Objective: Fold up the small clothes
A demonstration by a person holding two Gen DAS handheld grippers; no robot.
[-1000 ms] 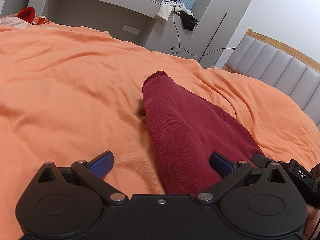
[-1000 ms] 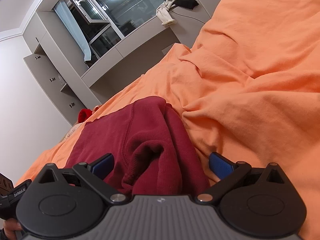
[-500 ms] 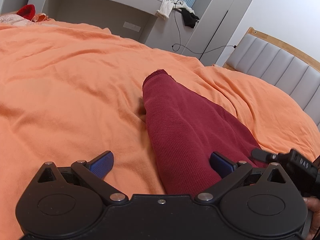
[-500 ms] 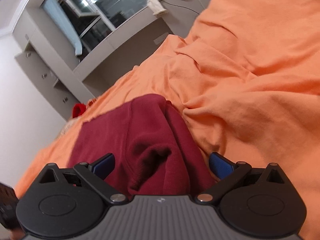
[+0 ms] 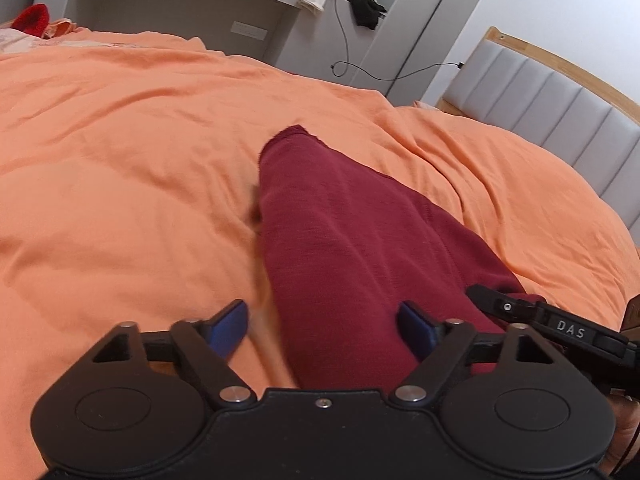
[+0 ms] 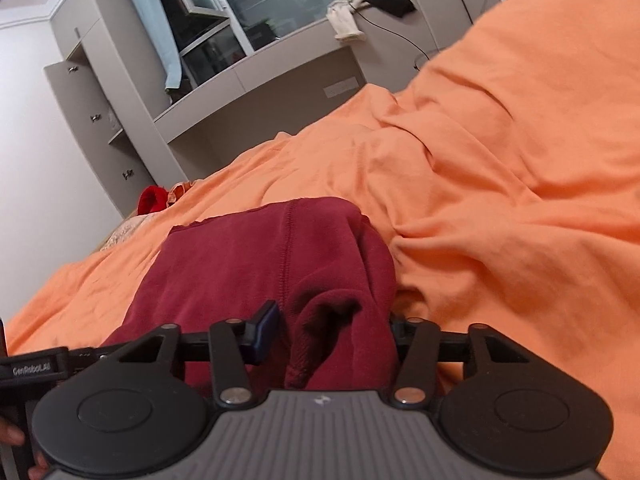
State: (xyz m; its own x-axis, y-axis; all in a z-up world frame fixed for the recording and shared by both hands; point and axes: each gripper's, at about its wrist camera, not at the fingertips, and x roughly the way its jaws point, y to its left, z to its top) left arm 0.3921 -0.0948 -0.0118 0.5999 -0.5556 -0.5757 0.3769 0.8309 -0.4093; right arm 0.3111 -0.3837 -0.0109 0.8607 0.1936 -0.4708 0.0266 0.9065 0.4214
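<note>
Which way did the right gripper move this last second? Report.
Yes: right gripper rolled, window ledge tilts less; jaws have just been closing on maroon garment.

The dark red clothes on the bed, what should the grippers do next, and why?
Probably finish closing both, then lift. The right gripper has just been closing and its jaws bunch the edge of the dark red garment. The left gripper has been closing too, but its left pad still shows orange bedcover beside the cloth.
</note>
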